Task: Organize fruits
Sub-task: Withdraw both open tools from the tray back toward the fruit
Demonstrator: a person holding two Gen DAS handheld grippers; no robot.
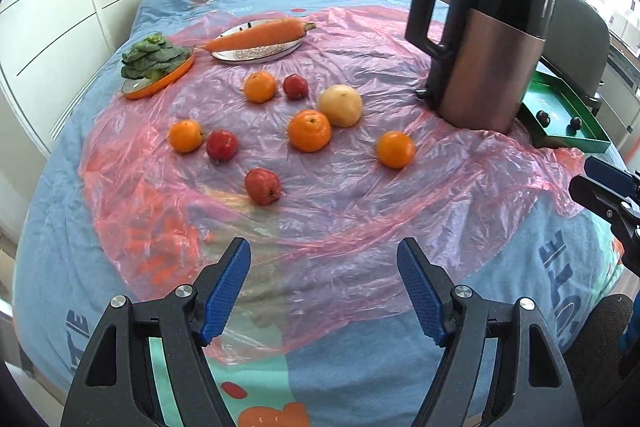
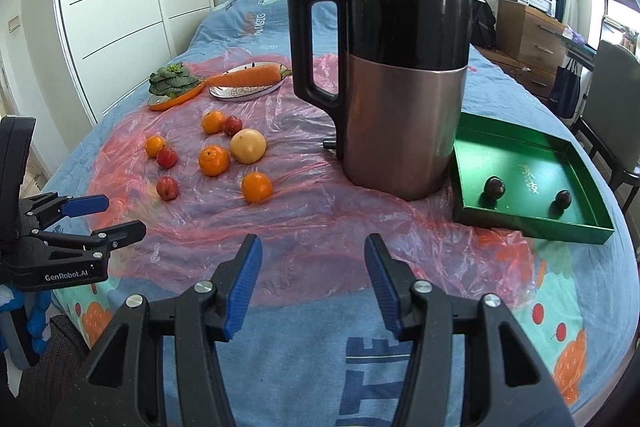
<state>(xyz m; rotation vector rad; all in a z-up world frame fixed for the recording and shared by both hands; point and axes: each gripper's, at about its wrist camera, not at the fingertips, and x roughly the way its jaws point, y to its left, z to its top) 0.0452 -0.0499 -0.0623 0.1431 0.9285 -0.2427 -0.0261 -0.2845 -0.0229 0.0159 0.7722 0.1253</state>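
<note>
**Fruit loose on the bed, both tongs empty**

I see the bed (image 2: pixel 500 299) draped with pink plastic sheet (image 2: pixel 320 227). On it stands the kettle (image 2: pixel 404 91), touching the green tray (image 2: pixel 568 163), which holds two dark fruits (image 2: pixel 495 185). Left of the kettle lie four oranges (image 1: pixel 309 130), three red fruits (image 1: pixel 262 186) and a pale pear (image 1: pixel 340 105). My left tongs (image 1: pixel 324 287) and right tongs (image 2: pixel 313 279) gape wide, gripping nothing.

1. The kettle (image 2: pixel 400 87) stands on the plastic sheet (image 2: pixel 320 227).
2. The tray (image 2: pixel 520 223) lies just right of the kettle, holding two dark fruits (image 2: pixel 495 185).
3. Loose fruits (image 2: pixel 214 159) lie left of the kettle.
4. The carrot plate (image 2: pixel 240 93) lies behind them.
</note>
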